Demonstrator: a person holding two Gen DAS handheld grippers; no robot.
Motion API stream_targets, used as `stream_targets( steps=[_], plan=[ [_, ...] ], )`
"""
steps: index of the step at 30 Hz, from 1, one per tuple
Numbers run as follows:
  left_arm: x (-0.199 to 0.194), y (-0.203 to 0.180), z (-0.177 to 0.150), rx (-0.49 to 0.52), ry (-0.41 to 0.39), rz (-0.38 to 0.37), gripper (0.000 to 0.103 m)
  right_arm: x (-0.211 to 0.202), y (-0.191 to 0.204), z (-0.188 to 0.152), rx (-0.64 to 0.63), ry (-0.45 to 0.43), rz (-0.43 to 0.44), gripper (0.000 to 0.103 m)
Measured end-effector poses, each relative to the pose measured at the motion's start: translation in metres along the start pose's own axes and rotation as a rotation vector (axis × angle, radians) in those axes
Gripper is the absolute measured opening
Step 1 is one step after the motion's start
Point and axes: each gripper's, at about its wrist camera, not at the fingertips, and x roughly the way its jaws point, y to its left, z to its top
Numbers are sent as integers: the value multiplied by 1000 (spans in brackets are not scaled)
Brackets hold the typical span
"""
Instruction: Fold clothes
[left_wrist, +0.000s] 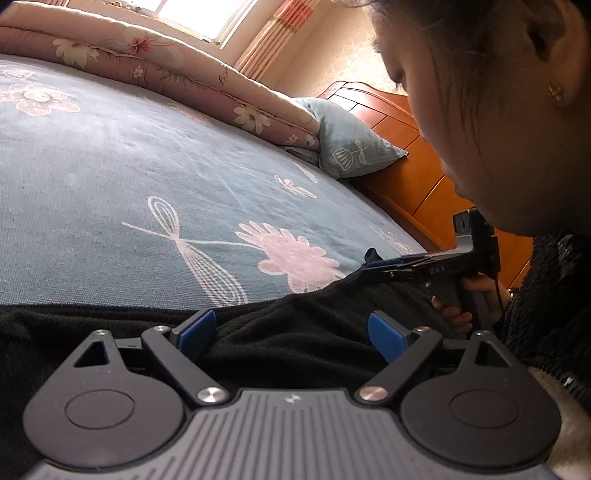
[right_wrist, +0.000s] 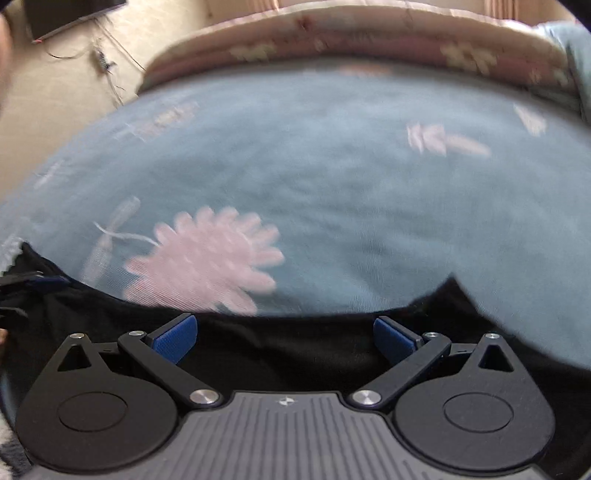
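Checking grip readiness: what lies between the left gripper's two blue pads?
In the left wrist view, the left gripper stands open with only a raised fold of the black garment lying between its pads; neither pad visibly pinches it.

The black garment (left_wrist: 295, 332) at the lower centre is soft, matt, fuzzy knit cloth. The blue bedsheet (left_wrist: 147, 166) is matt woven cloth, slightly rough. At upper left the quilt (left_wrist: 147, 62) looks smooth and padded. The headboard (left_wrist: 406, 147) at right is glossy orange wood.
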Motion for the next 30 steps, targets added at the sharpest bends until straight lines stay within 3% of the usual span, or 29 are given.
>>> stream_targets(
  steps=[5,8,11,16,18,21,24,30],
  plan=[
    [0,1,0,-4,-2,-7,91,-8,-1,0,4,-27,12,103],
    [0,1,0,-2,0,-5,91,-22,-6,-3,35,-65,-56,103],
    [1,1,0,1,1,-3,91,-10,-15,-6,75,-37,-53,103],
    [1,1,0,0,1,-9,92,0,-8,-4,21,-46,-102,103],
    [1,1,0,1,1,-9,92,-11,-12,-3,52,-80,-85,103],
    [1,1,-1,1,2,-9,92,-14,-21,-1,109,-123,-140,103],
    [1,1,0,1,2,-10,93,0,-33,-1,167,-84,-138,103],
    [1,0,0,2,4,-12,93,6,-21,6,81,-117,-192,103]
  ],
)
